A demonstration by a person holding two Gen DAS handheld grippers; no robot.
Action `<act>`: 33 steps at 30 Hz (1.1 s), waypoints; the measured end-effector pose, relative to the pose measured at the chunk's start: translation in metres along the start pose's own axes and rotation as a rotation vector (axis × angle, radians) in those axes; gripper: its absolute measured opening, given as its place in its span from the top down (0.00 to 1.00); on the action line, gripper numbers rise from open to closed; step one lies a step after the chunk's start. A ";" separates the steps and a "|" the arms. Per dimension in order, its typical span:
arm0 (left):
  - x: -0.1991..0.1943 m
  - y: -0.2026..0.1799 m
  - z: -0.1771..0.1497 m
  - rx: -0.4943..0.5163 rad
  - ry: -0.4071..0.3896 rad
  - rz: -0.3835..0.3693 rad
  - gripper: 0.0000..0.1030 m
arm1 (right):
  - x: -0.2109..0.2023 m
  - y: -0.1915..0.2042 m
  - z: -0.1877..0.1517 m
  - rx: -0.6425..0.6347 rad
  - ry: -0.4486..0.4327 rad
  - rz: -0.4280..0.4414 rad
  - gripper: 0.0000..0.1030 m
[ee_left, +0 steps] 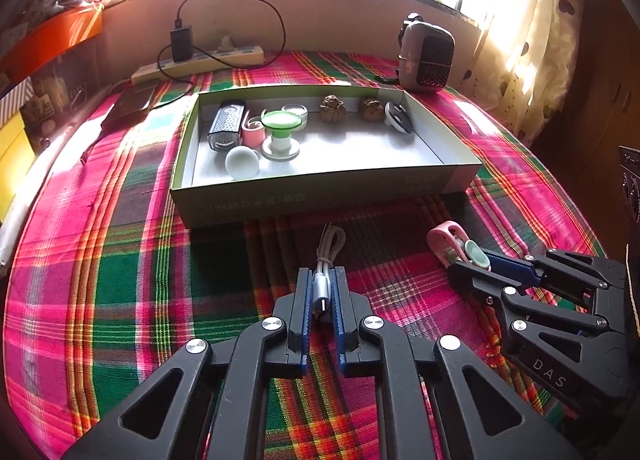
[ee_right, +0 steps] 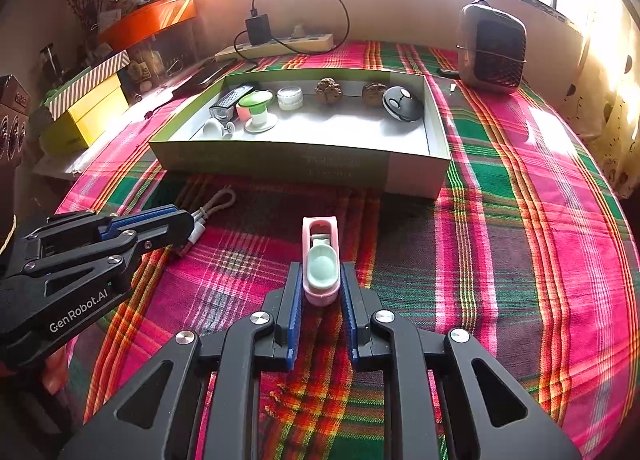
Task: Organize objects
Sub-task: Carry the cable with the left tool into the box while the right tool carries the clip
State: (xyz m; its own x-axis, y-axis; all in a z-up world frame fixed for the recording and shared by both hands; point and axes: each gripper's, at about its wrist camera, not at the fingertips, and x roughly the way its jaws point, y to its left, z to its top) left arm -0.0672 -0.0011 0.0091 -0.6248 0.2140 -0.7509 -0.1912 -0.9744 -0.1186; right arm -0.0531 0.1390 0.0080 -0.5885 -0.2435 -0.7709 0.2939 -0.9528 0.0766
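Observation:
My left gripper [ee_left: 323, 280] is shut on a short bundled grey cable [ee_left: 329, 252], whose plug end sits between the blue pads while its loop lies ahead on the cloth. In the right wrist view the same cable [ee_right: 218, 202] pokes out of the left gripper [ee_right: 188, 226]. My right gripper [ee_right: 321, 280] is shut on a small pink holder with a mint-green piece [ee_right: 321, 260] on top. The left wrist view shows that pink item [ee_left: 452, 242] at the right gripper's tip [ee_left: 466, 266]. Just beyond both stands the open cardboard box [ee_left: 320, 190], with several small objects inside.
The plaid cloth [ee_right: 520, 220] covers the table. A small heater [ee_left: 426, 54] stands at the back right, a power strip with a charger [ee_left: 200, 60] along the back wall. Coloured boxes [ee_right: 88, 108] are stacked at the left edge. A curtain [ee_left: 532, 32] hangs at the right.

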 end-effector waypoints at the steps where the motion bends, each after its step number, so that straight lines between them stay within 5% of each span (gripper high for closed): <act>1: 0.001 0.000 0.000 0.001 0.002 0.000 0.92 | 0.000 0.000 0.000 -0.001 0.000 -0.001 0.82; 33: -0.007 -0.004 0.010 0.002 -0.028 -0.005 0.92 | -0.004 0.001 0.007 -0.001 -0.025 0.009 0.82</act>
State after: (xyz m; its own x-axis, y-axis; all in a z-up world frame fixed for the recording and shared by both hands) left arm -0.0692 0.0018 0.0214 -0.6451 0.2204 -0.7316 -0.1956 -0.9732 -0.1206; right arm -0.0559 0.1372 0.0155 -0.6044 -0.2566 -0.7542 0.2998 -0.9504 0.0831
